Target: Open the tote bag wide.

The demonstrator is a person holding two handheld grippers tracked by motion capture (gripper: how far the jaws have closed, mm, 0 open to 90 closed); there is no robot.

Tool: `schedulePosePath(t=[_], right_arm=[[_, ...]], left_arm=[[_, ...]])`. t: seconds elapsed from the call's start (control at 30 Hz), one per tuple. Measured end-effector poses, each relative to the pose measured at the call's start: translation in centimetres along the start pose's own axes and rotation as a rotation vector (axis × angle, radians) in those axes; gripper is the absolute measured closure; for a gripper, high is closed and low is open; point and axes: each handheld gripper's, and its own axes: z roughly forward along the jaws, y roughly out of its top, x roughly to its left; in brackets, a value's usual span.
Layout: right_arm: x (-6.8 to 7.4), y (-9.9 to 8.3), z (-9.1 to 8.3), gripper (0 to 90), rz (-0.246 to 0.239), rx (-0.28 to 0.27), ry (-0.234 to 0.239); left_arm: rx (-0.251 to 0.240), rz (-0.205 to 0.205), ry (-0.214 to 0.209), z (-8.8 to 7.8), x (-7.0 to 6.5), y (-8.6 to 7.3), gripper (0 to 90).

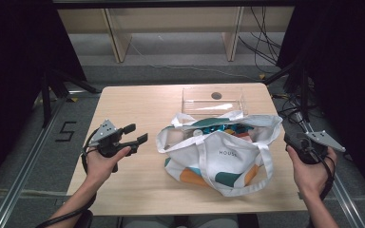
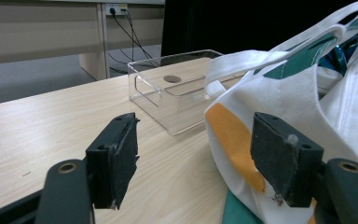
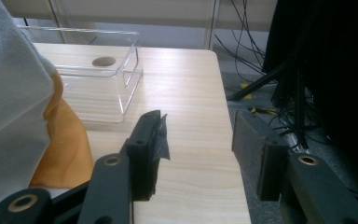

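Tote bag [image 1: 218, 154] lying mid-table, in front of the clear tray [image 1: 213, 100], flanked by the left gripper [image 1: 138, 134] and right gripper [image 1: 291, 141], both released and empty. If loose fabric alone is pinched, contents may be spilled.

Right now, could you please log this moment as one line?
left gripper: open, empty | right gripper: open, empty | tote bag: on table, untouched

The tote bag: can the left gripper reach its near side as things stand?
Probably yes. The left gripper has open jaws pointing at the tote bag, with bare table between them and nothing blocking.
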Motion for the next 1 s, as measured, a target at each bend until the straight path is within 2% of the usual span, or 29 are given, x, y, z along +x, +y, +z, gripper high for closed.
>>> schedulePosePath(t=[0.07, 0.1, 0.13, 0.17, 0.27, 0.3, 0.33, 0.43, 0.5, 0.57, 0.6, 0.63, 0.67, 0.7, 0.73, 0.77, 0.8, 0.83, 0.87, 0.9, 0.97, 1.0], right_arm=[[0.1, -0.1, -0.1, 52.6, 0.013, 0.006, -0.003], [-0.1, -0.1, 0.1, 52.7, -0.007, -0.017, 0.003], [0.2, -0.1, 0.1, 52.8, 0.025, -0.02, 0.0], [0.3, 0.0, 0.1, 52.7, 0.027, -0.022, 0.004], [0.3, 0.1, -0.1, 52.0, 0.016, 0.007, 0.006], [0.3, 0.0, 0.0, 52.0, 0.014, -0.007, 0.001], [0.2, 0.0, 0.1, 52.0, 0.003, -0.021, 0.007], [0.3, 0.0, 0.1, 52.0, 0.004, -0.022, 0.005], [0.3, 0.1, 0.0, 51.8, 0.004, -0.001, 0.015], [0.4, 0.3, 0.0, 51.8, 0.0, -0.012, 0.013], [0.5, 0.3, 0.0, 51.9, 0.004, -0.002, 0.012], [0.6, 0.3, -0.1, 51.9, 0.004, 0.002, 0.012], [0.7, 0.2, 0.0, 51.9, 0.0, -0.002, 0.012], [0.5, 0.2, 0.1, 52.0, -0.032, -0.015, 0.024], [0.6, 0.3, 0.2, 52.1, -0.032, -0.014, 0.026], [0.6, 0.3, 0.2, 52.1, -0.032, -0.014, 0.026], [0.8, 0.2, 0.0, 52.3, -0.02, 0.002, 0.017], [0.8, 0.2, 0.0, 52.3, -0.02, 0.002, 0.017], [0.8, 0.2, -0.1, 52.3, -0.024, 0.008, 0.011], [0.8, 0.2, -0.1, 52.3, -0.024, 0.008, 0.011], [0.8, 0.2, -0.1, 52.7, -0.007, 0.01, 0.016], [0.7, 0.2, -0.1, 52.9, -0.016, 0.005, 0.017]], left_arm=[[-0.002, -0.002, 0.001, 0.0, -0.1, 0.1, 31.4], [-0.004, 0.001, -0.001, 0.0, -0.1, 0.1, 31.4], [-0.007, 0.002, -0.001, 0.0, -0.1, 0.2, 31.7], [-0.015, -0.002, -0.006, 0.1, -0.2, 0.2, 31.9], [-0.019, 0.002, -0.008, -0.1, -0.5, 0.4, 32.7], [-0.019, 0.002, -0.008, -0.1, -0.5, 0.4, 33.3], [-0.036, 0.006, -0.02, -0.2, -0.7, 0.4, 34.6], [-0.047, 0.015, -0.012, -0.4, -1.0, 0.6, 38.7], [-0.067, 0.026, -0.025, -0.5, -1.3, 0.8, 42.6], [-0.079, 0.034, -0.033, -0.7, -1.6, 1.0, 46.9], [-0.103, 0.033, -0.051, -0.9, -2.2, 1.3, 48.6], [-0.103, 0.033, -0.051, -0.9, -2.2, 1.3, 51.5], [-0.105, 0.053, -0.059, -1.0, -2.5, 1.5, 54.9], [-0.103, 0.082, -0.077, -1.1, -3.3, 1.8, 57.9], [-0.103, 0.082, -0.077, -1.1, -3.3, 1.8, 59.9], [-0.109, 0.093, -0.095, -1.1, -3.6, 2.0, 59.9], [-0.097, 0.097, -0.099, -1.1, -4.1, 2.1, 64.0], [-0.107, 0.096, -0.125, -0.9, -4.5, 2.3, 64.0], [-0.094, 0.108, -0.143, -0.7, -5.3, 2.7, 64.4], [-0.094, 0.108, -0.143, -0.7, -5.3, 2.7, 64.4], [-0.081, 0.124, -0.185, 0.0, -6.5, 3.2, 63.6], [-0.074, 0.129, -0.201, 0.3, -6.8, 3.3, 63.1]])
